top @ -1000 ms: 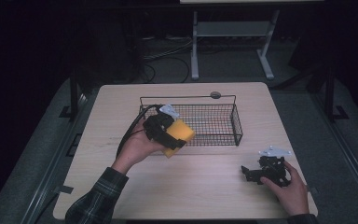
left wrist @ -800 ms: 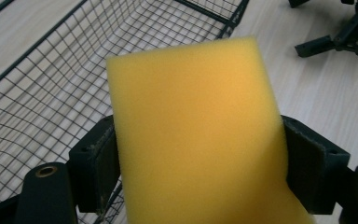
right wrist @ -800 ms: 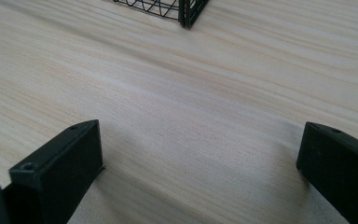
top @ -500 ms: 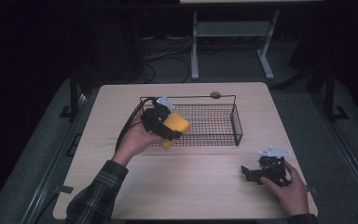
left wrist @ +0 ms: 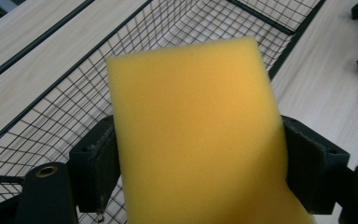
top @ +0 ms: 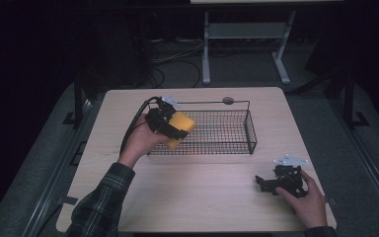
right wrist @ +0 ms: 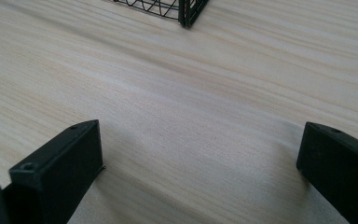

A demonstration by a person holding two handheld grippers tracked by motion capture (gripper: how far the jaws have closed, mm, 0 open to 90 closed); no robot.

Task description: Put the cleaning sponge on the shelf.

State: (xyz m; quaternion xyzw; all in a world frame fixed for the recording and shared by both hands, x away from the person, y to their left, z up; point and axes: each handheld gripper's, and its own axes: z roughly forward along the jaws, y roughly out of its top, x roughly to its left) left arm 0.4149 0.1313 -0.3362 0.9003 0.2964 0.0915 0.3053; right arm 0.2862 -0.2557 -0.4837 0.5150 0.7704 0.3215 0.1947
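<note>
Sponge (left wrist: 196, 135) between left hand-held gripper (left wrist: 200, 163) jaws

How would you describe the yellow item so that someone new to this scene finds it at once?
Start at the pale wooden table and find the black wire basket near its far edge. Over the basket's left end, the left gripper clamps a yellow sponge between its black jaws. That soft foam block is the one brightly coloured thing among black metal and pale wood.

A pale wooden tabletop (top: 197, 197) with rounded corners stands on dark grey flooring (top: 44, 163), a small round grey disc (top: 228, 100) near its far edge, and beyond it a white metal stand (top: 246, 34) beside black cables (top: 177, 59).
</note>
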